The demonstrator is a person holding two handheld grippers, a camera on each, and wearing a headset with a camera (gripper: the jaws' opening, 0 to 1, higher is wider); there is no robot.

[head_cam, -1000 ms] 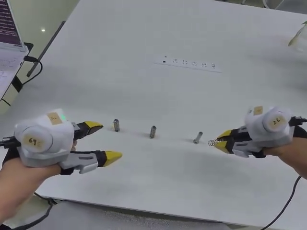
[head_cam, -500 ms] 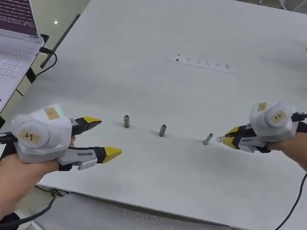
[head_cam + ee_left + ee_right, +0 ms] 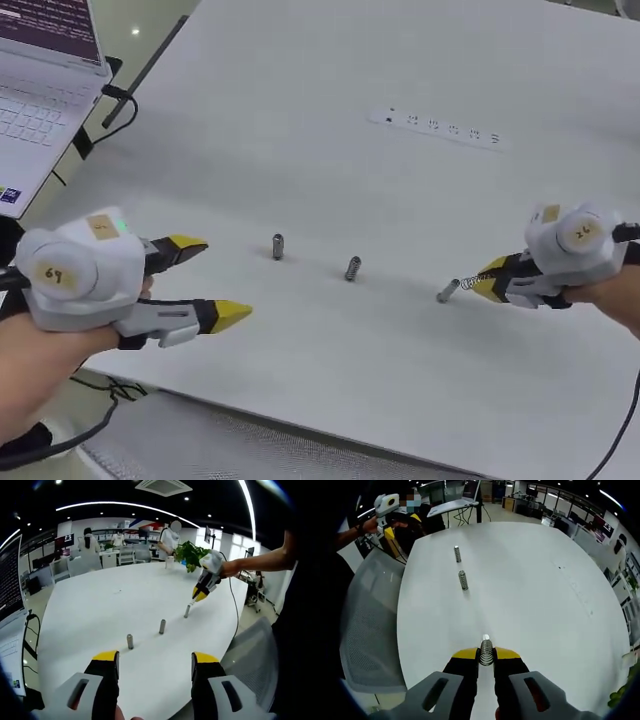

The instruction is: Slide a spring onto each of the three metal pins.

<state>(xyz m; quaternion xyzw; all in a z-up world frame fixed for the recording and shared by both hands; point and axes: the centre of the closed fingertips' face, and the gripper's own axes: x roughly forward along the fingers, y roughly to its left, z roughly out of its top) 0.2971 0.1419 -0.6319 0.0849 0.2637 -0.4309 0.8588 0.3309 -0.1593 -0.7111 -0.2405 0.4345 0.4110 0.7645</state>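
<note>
We hold the right gripper (image 3: 490, 281) with its jaws clamped on the spring (image 3: 486, 655), a short silvery wire coil whose free end meets the tip of the bare, tilted pin (image 3: 447, 291) on the white bench (image 3: 300, 120). Left of that pin the middle pin (image 3: 353, 268) and the end pin (image 3: 278, 246) stand upright, each wearing a coil, and well past them our left gripper (image 3: 210, 281) hovers, jaws spread around nothing.

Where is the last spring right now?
In the head view the spring is at right, pinched by the right gripper, its free end at the rightmost pin.
</note>
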